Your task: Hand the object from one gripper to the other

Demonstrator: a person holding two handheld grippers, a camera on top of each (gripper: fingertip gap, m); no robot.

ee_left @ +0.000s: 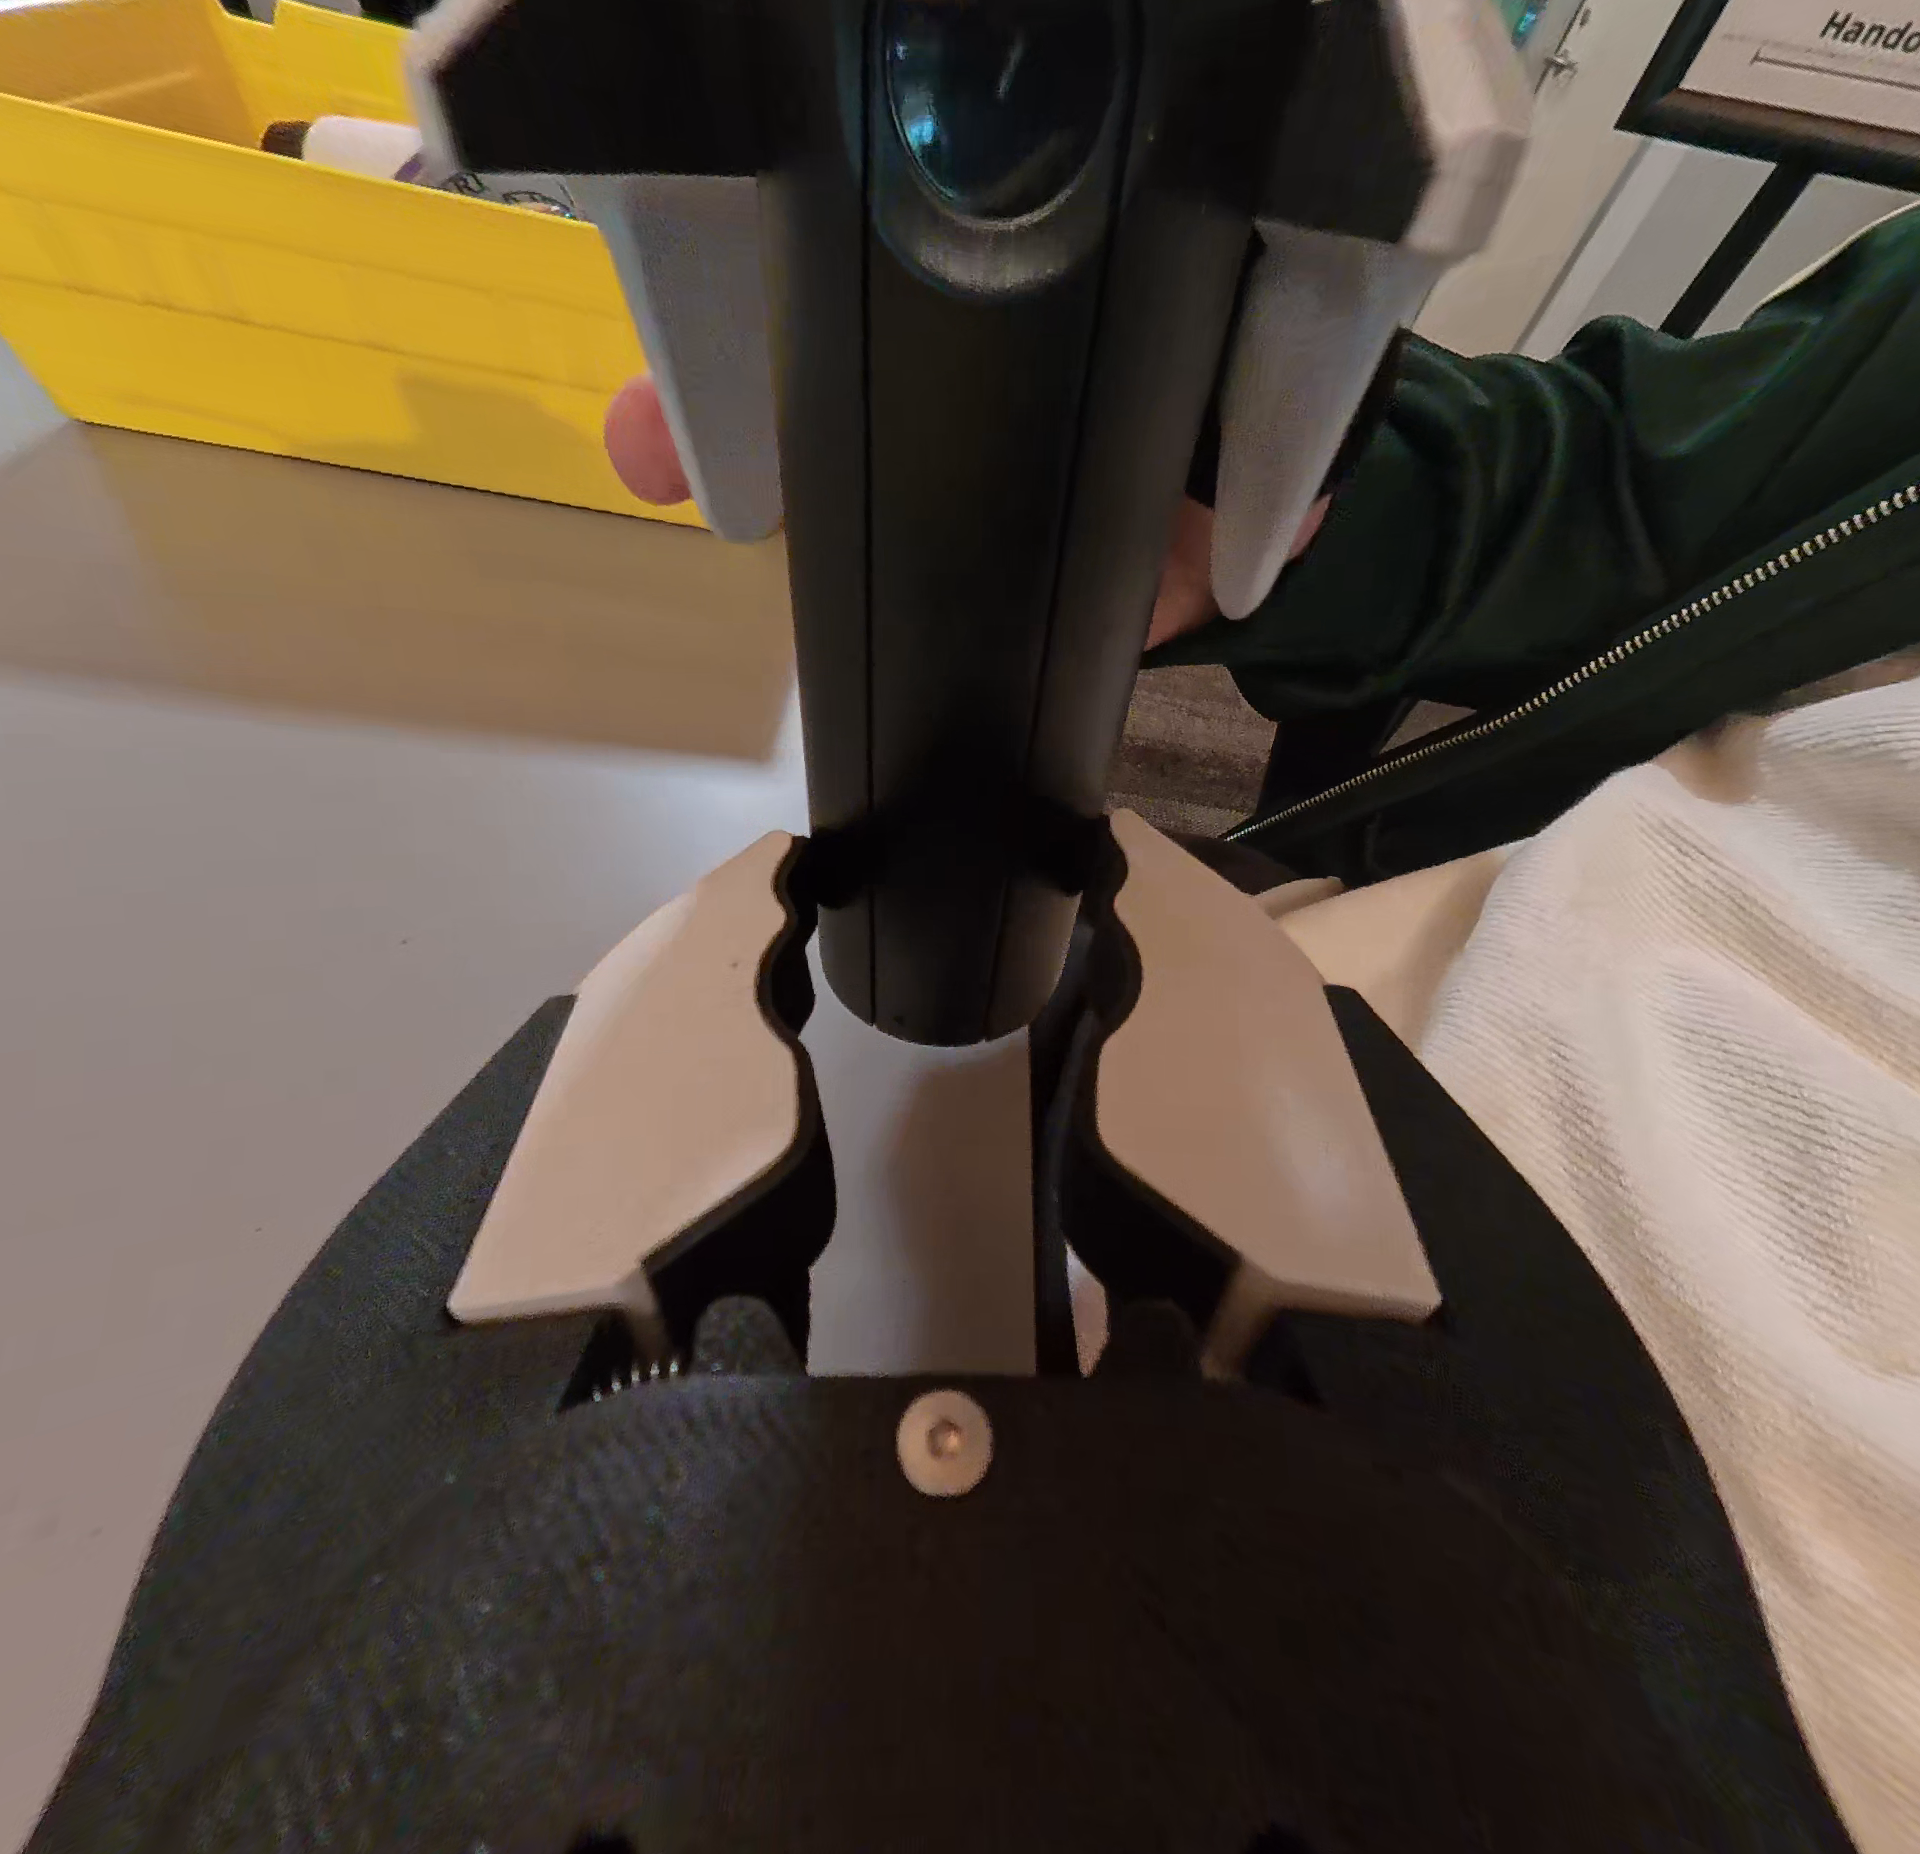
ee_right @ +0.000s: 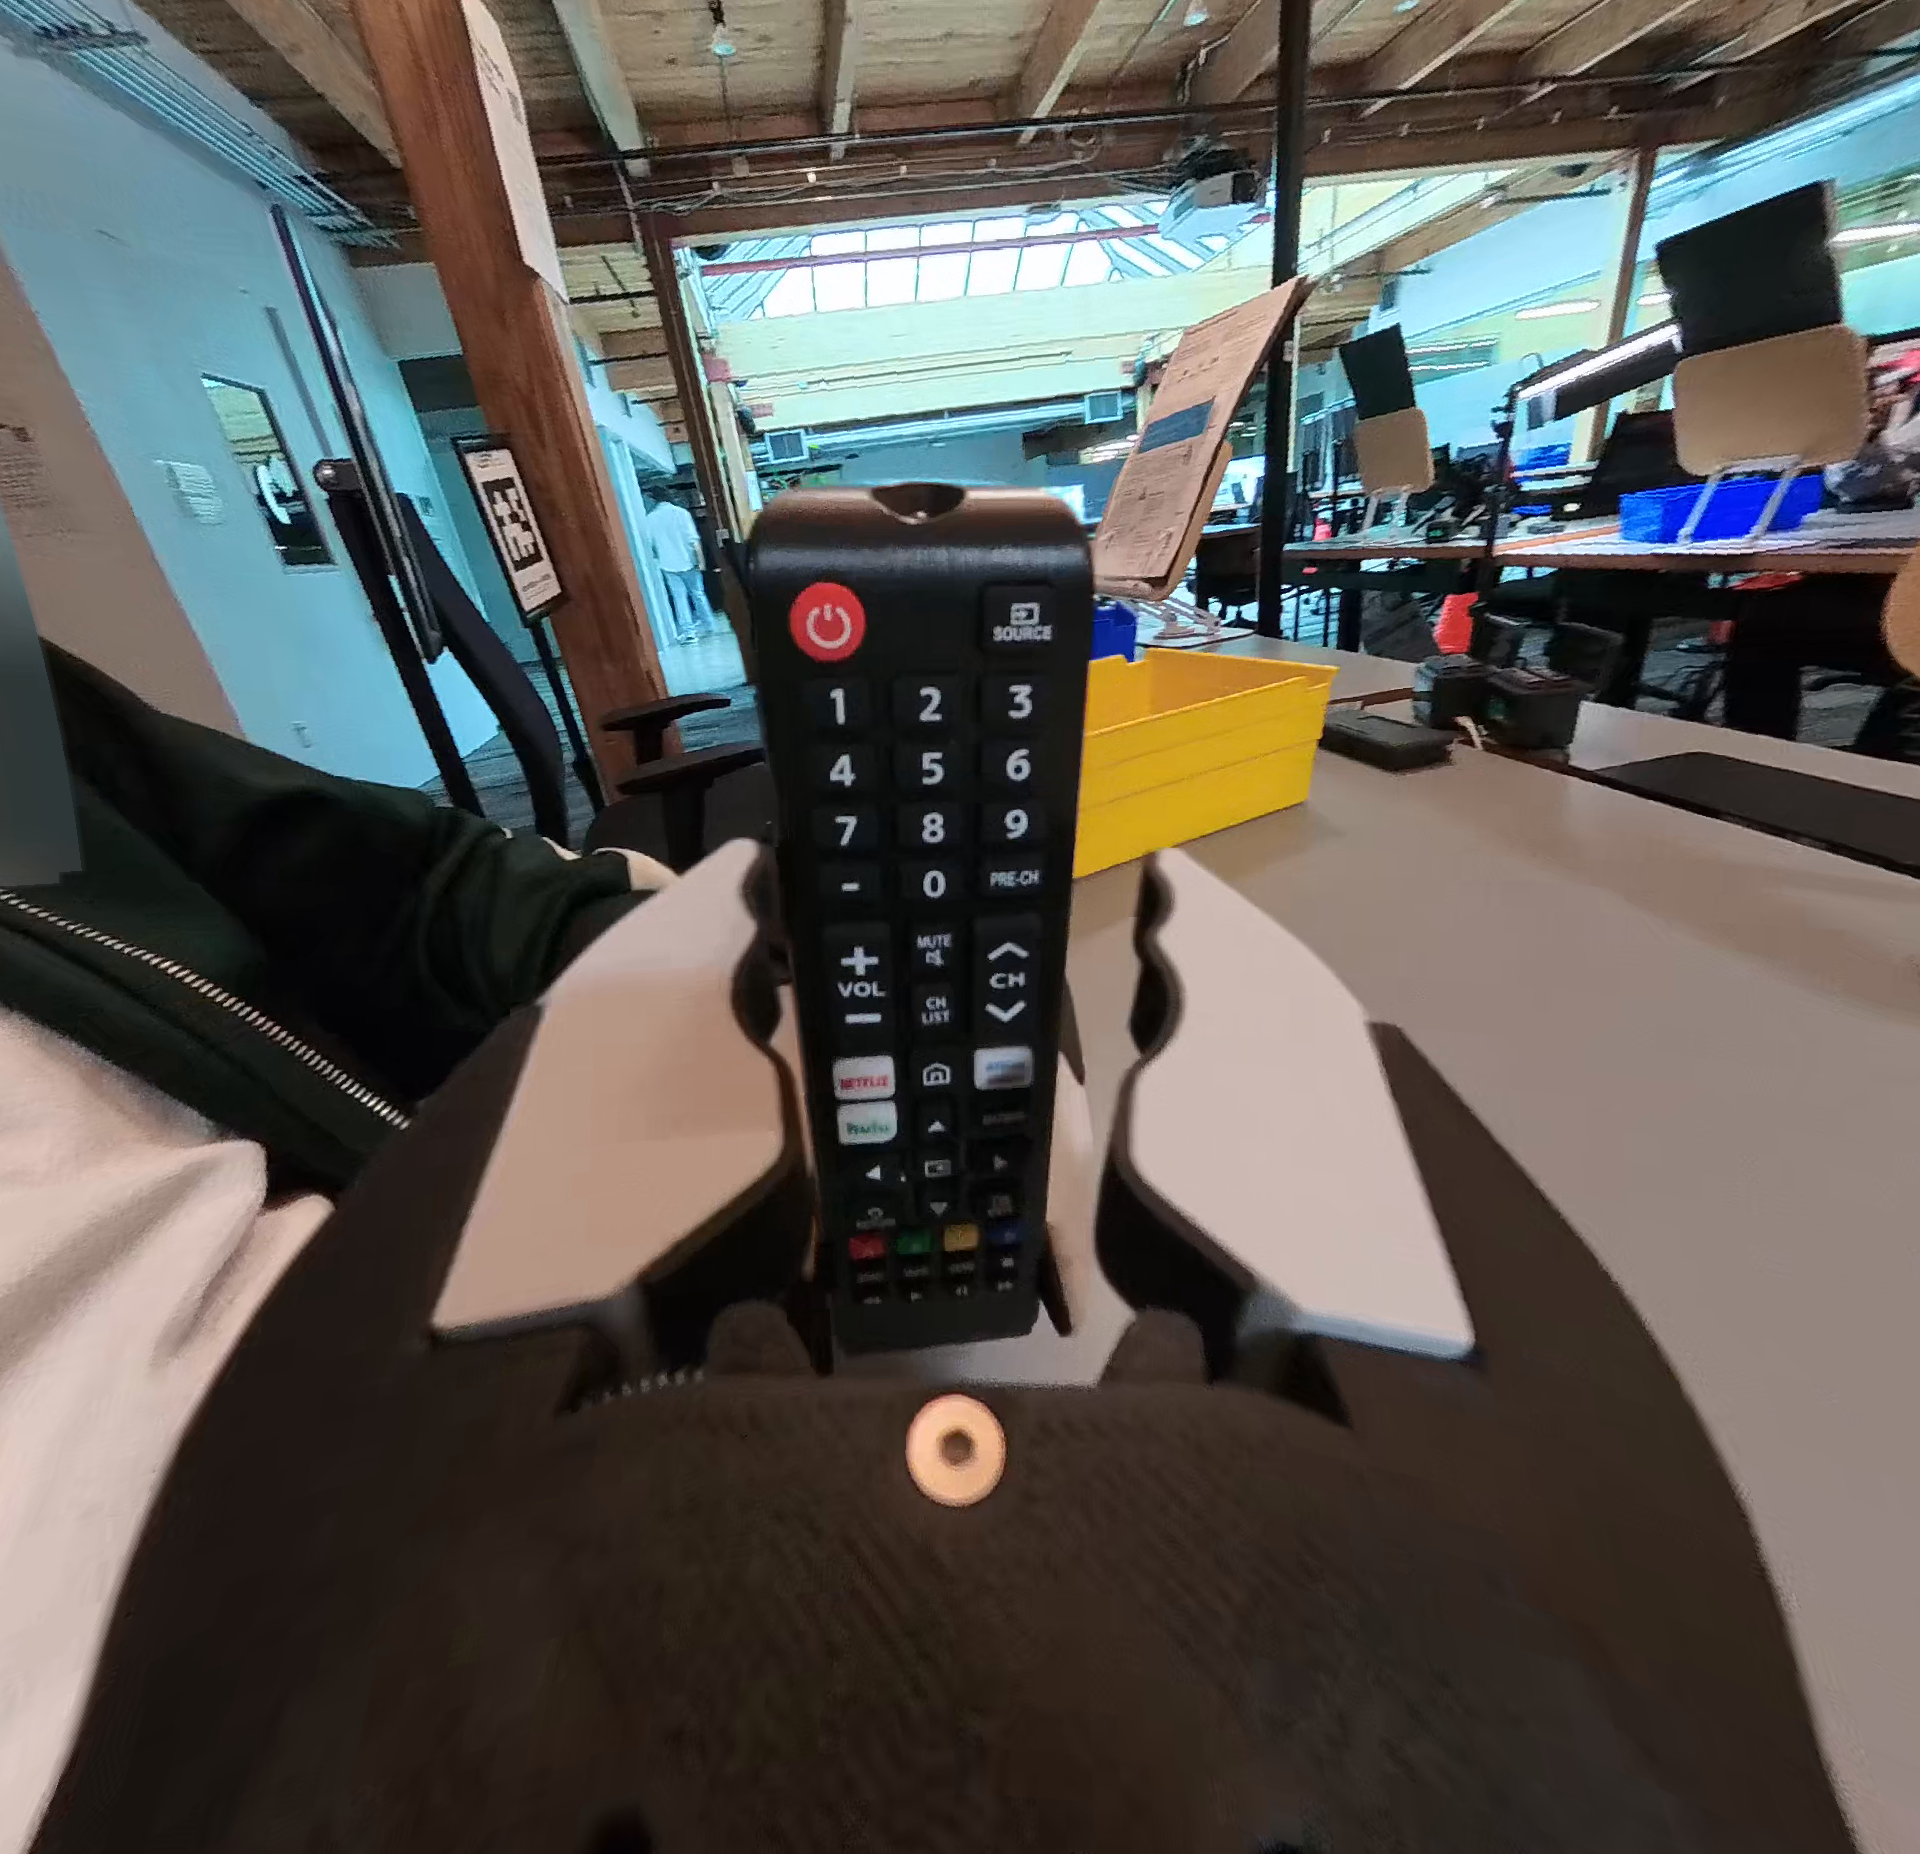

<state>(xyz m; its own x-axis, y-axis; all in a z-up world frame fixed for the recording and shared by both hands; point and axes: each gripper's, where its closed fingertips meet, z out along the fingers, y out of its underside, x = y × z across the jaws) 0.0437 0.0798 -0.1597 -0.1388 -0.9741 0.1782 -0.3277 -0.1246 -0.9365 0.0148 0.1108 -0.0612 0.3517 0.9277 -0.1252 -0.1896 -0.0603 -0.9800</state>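
A black TV remote [ee_right: 925,765] stands upright, with its buttons facing the right wrist camera. My left gripper [ee_left: 951,848] is shut on the remote's lower end [ee_left: 956,724], and the left wrist view shows the remote's smooth back. My right gripper [ee_right: 951,864] faces the left one, with its jaws either side of the remote's middle. Its left finger [ee_right: 644,1077] lies against the remote, and a narrow gap shows at its right finger [ee_right: 1278,1108]. In the left wrist view the right gripper [ee_left: 982,568] flanks the remote from behind. The left gripper is hidden in the right wrist view.
A yellow bin [ee_left: 260,277] holding several small items stands on the grey table [ee_left: 260,973]. The bin also shows in the right wrist view [ee_right: 1195,744]. The person's green sleeve [ee_left: 1558,557] and white top [ee_left: 1662,1077] are close on the right. An office chair [ee_right: 665,755] stands beyond the table. Tip to tip, the grippers are about 10 cm apart.
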